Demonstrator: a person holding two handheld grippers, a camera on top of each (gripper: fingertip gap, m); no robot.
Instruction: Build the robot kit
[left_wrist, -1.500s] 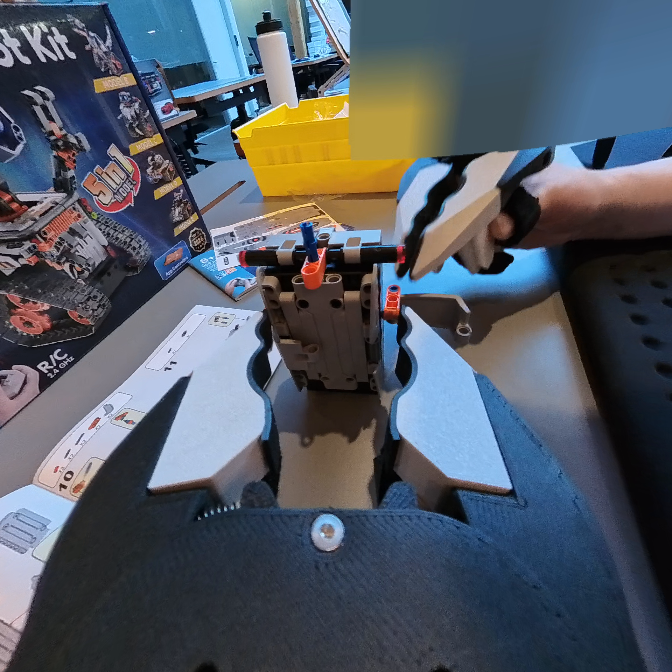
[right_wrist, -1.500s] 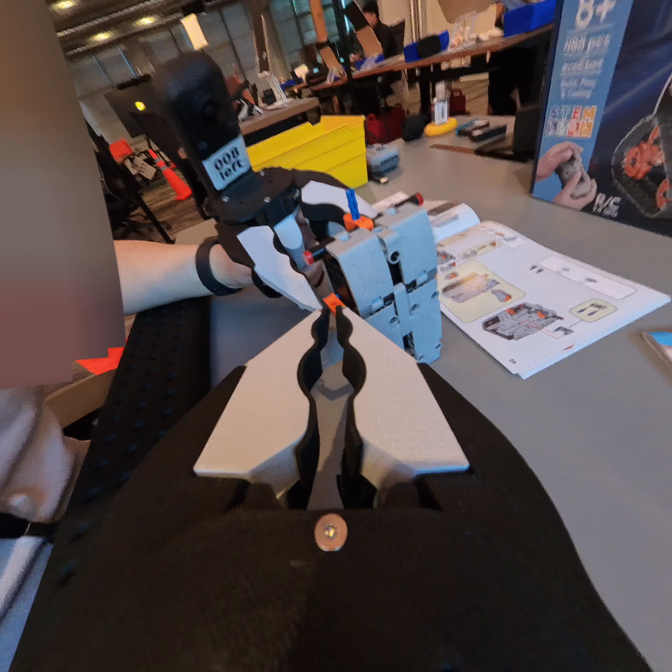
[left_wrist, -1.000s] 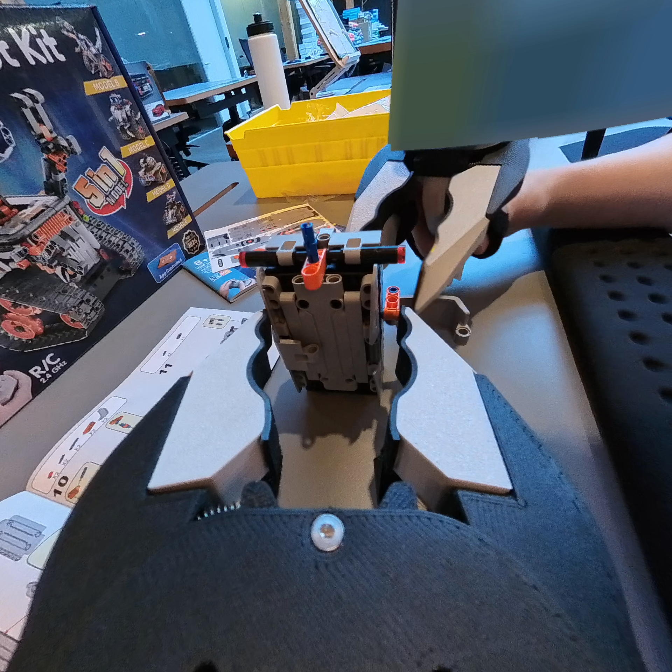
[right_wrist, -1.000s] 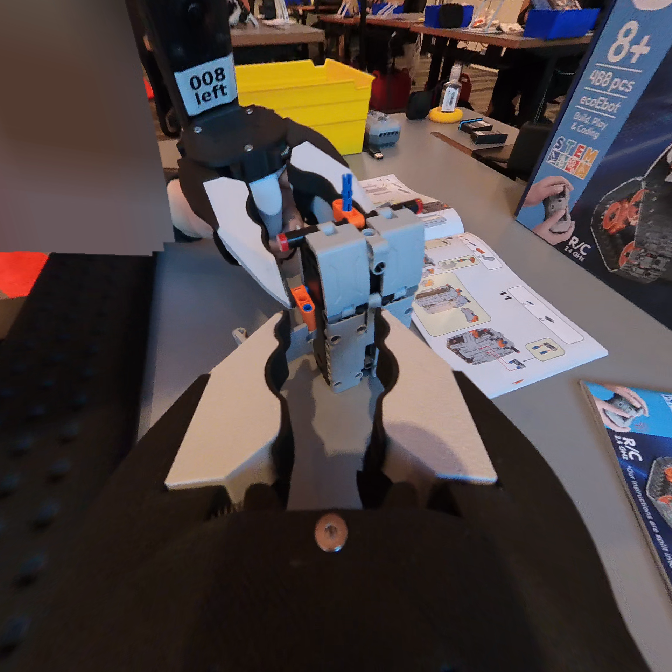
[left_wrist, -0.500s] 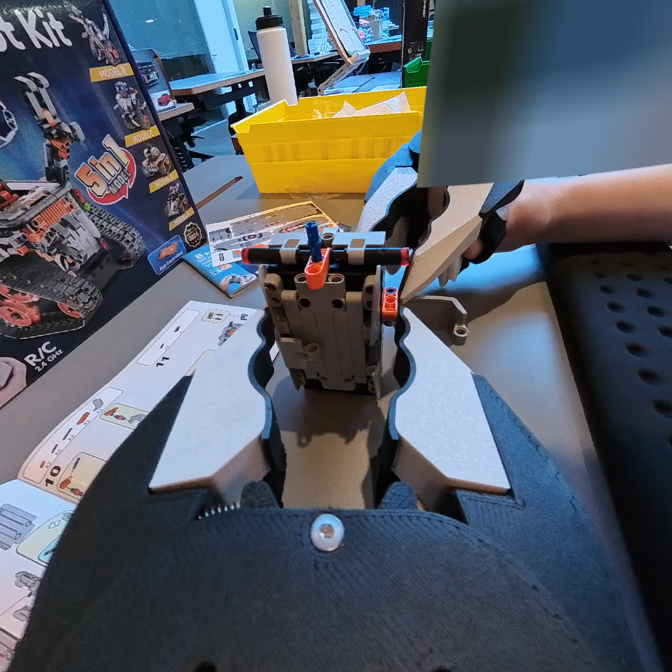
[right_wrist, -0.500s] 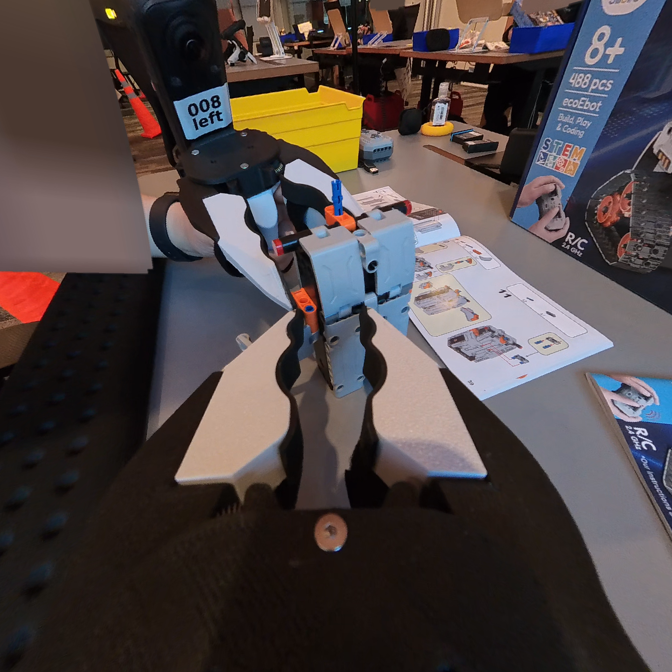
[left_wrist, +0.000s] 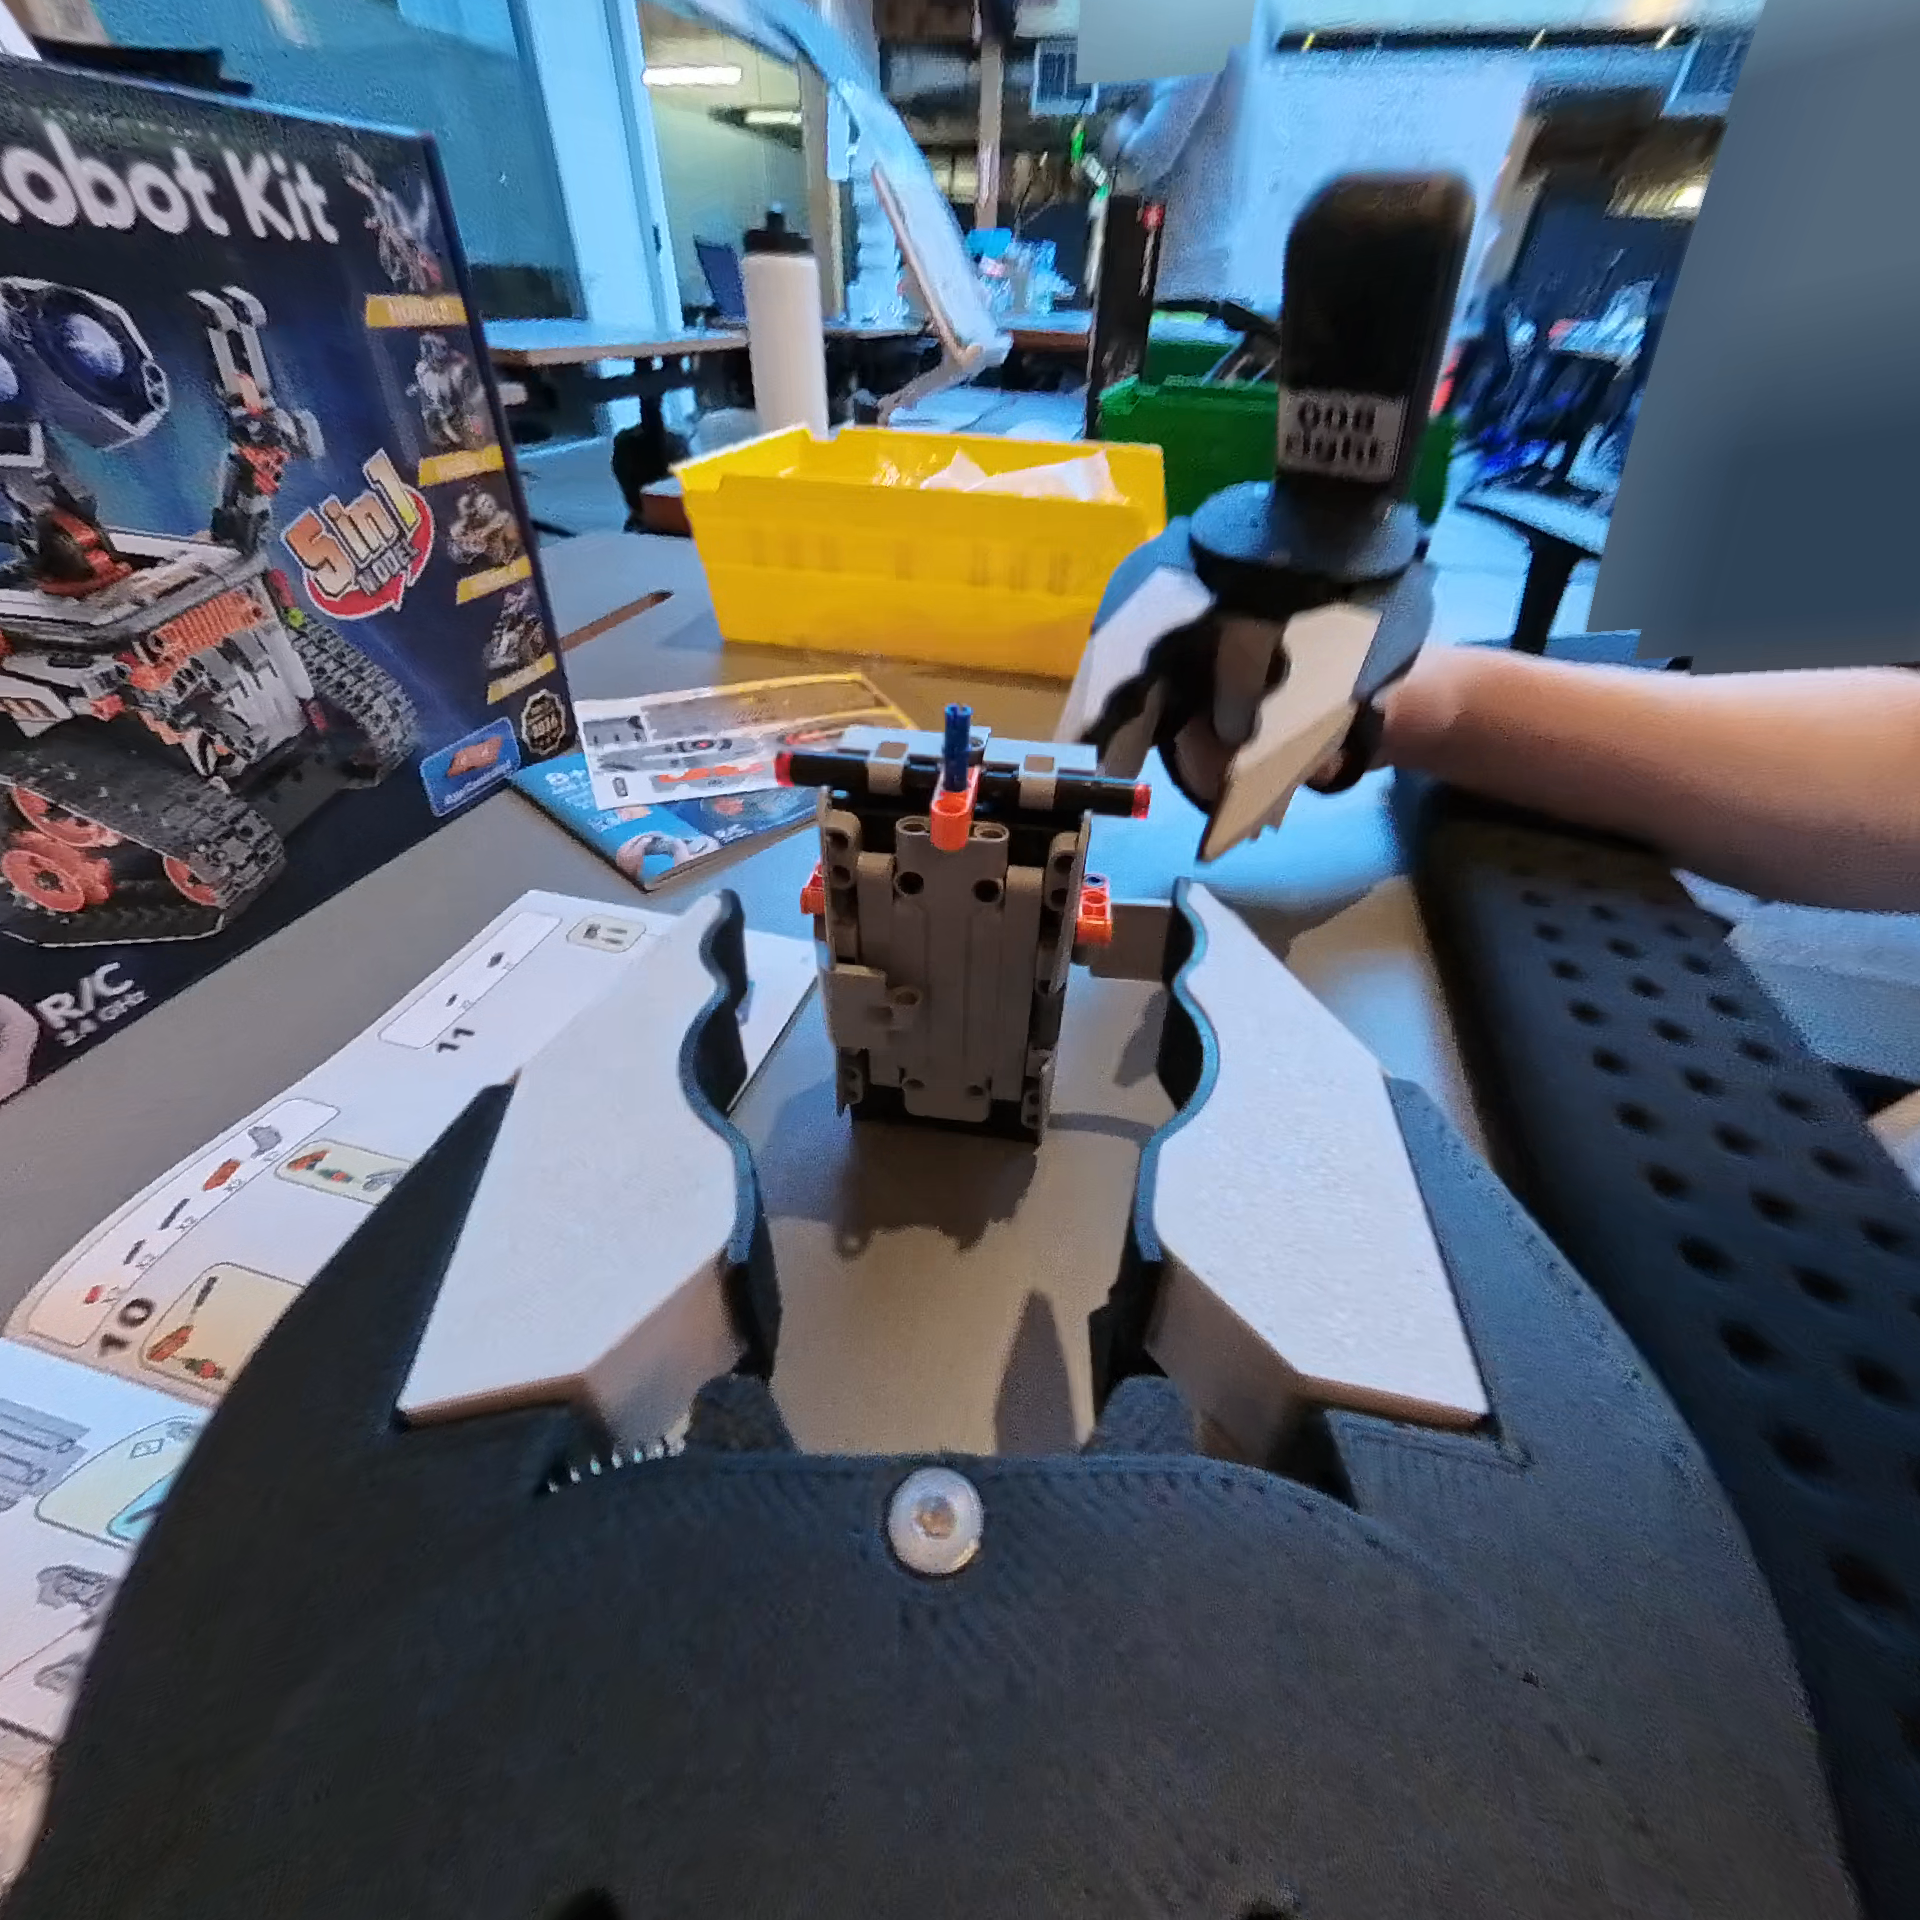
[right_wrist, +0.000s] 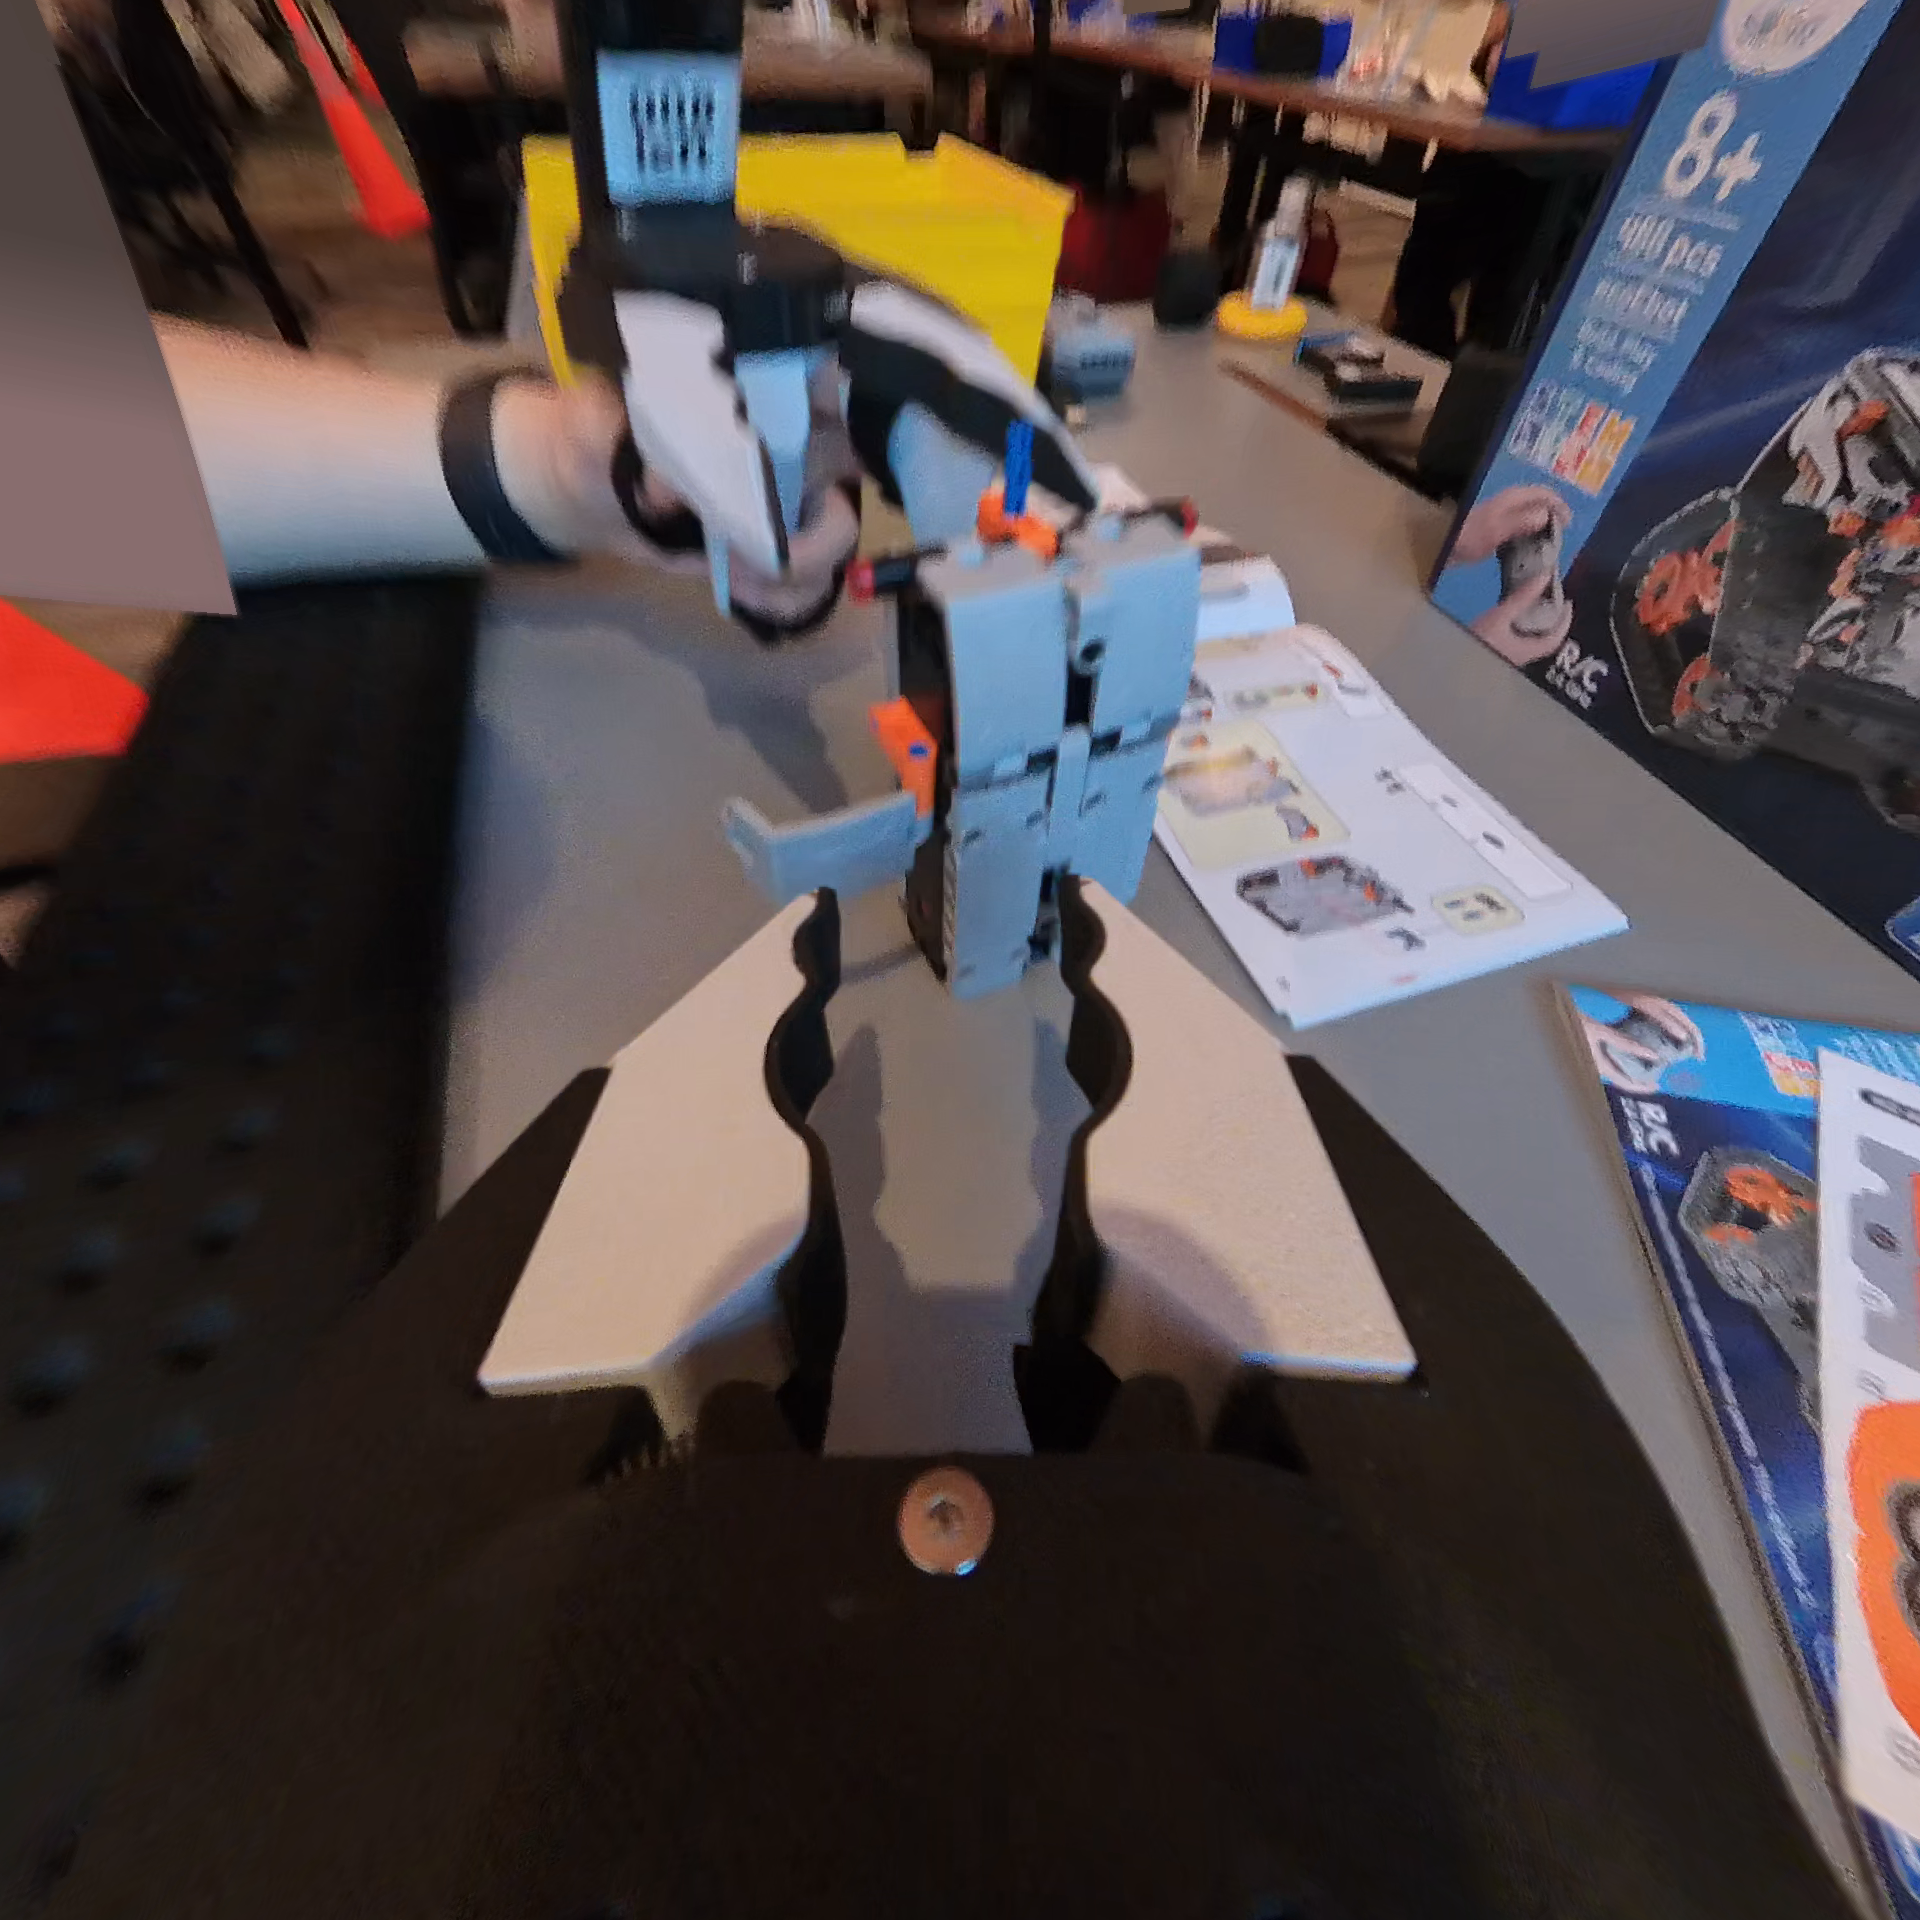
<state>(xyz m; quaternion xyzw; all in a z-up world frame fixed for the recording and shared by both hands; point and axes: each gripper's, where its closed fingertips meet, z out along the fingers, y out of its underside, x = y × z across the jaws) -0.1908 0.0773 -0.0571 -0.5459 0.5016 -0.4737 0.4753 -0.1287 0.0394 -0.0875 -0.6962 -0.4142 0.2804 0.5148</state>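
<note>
The left hand-held gripper (left_wrist: 951, 997) is spread wide, its 2 pale fingers standing to either side of the upright grey building-brick assembly (left_wrist: 951, 956) without touching it — nothing is gripped. The assembly stands on its own on the grey tabletop (left_wrist: 312, 997), just ahead of the fingertips. Across its top runs a black axle with red ends (left_wrist: 961, 774), and a small orange connector holding a blue pin (left_wrist: 954, 769) sits at the middle. Orange pieces stick out on both flanks, and a flat grey angled panel (right_wrist: 831, 847) juts from 1 side low down.

The right hand-held gripper (right_wrist: 940, 935) is also parted, moderately, and holds nothing; its tips are just short of the assembly's base. Seen from the left wrist, it hangs beside the axle's red end, near but apart from it. This view is blurred, so fine contact cannot be judged.

An open white instruction booklet (left_wrist: 312, 1122) lies flat beside the assembly, probably for reference. A dark blue kit box (left_wrist: 239, 540) stands upright beyond it, a yellow plastic bin (left_wrist: 914, 561) sits farther back, and a black perforated mat (left_wrist: 1683, 1091) lies on the other side.
</note>
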